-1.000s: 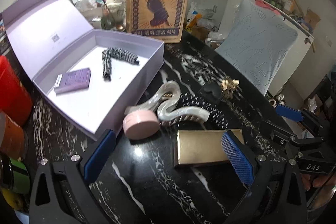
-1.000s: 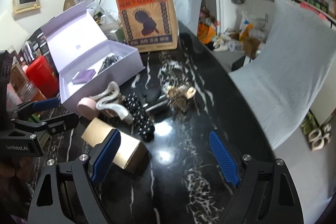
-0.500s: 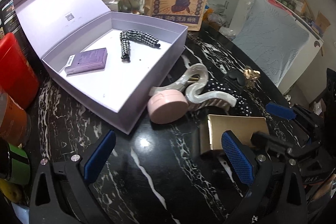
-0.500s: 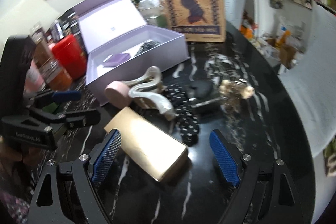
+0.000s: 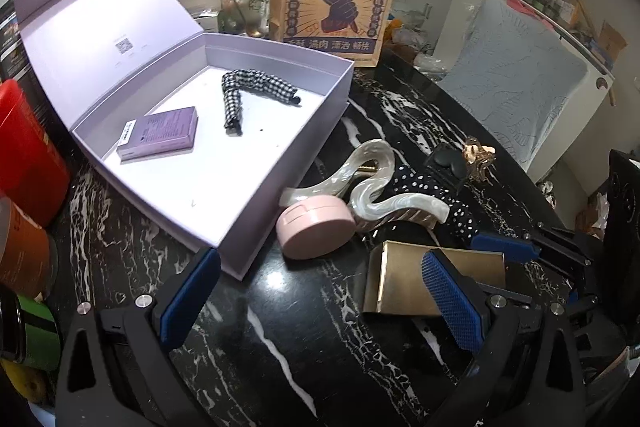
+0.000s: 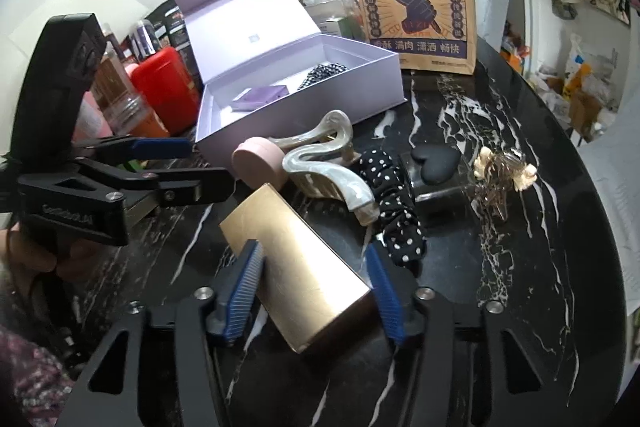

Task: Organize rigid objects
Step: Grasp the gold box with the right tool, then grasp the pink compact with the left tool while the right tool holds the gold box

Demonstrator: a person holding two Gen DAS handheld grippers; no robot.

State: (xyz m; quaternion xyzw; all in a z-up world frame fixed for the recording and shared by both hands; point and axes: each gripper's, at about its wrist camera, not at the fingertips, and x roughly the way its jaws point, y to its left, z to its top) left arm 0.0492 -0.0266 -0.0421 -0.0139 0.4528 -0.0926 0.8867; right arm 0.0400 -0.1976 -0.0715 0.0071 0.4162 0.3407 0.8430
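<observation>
Right gripper [image 6: 314,291] astride gold box [image 6: 296,267] on black marble table [image 6: 520,267] — blue pads [image 6: 244,287] at both long sides, seemingly touching; firm pinch or not, cannot tell. Left gripper [image 5: 320,297] spread wide, holding nothing, low over table near corner of open lilac box [image 5: 280,187]. Purple packet [image 5: 160,133] and checked scrunchie [image 5: 248,93] inside it. Just beside — pink compact [image 5: 316,229], pearly hair claw [image 5: 376,195], dotted scrunchie [image 6: 396,203]

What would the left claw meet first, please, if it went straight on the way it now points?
Probably the pink round case, lying just ahead between its open fingers; the lavender box corner sits slightly left. Depth is uncertain.
</observation>
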